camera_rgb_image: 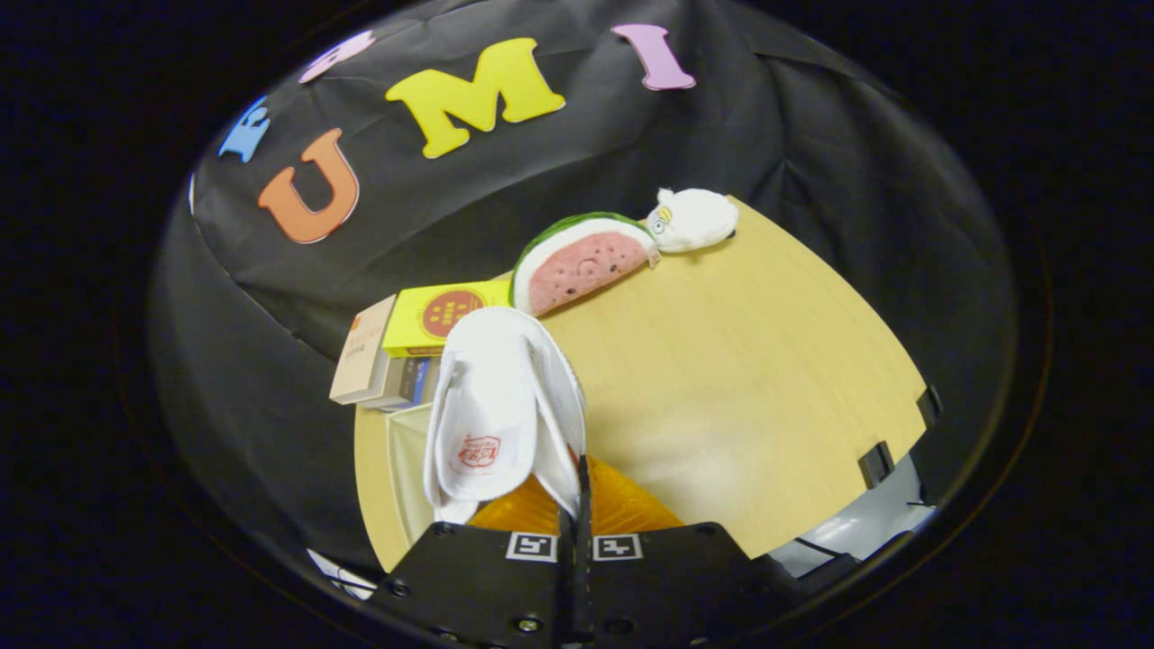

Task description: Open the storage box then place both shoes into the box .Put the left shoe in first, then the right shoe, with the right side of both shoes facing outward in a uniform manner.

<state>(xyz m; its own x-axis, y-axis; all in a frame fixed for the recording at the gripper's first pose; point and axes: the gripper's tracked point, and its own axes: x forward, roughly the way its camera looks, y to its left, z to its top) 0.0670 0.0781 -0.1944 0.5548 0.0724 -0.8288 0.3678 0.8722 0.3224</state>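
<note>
A white slipper (491, 406) with a red logo on its upper hangs tilted just ahead of the fingers, above the wooden table (739, 379). My gripper (581, 478) is shut on the slipper's side edge, which is pinched between the two fingers. Below and beside the slipper a pale, box-like wall (404, 460) shows; I cannot tell whether it is the storage box, since the slipper hides most of it.
Beyond the slipper lie a yellow carton (437, 315) and a stack of books (370, 361). A watermelon plush (586, 261) and a white plush toy (694, 219) rest at the table's far edge. Two dark clamps (876, 464) sit on the table's rim.
</note>
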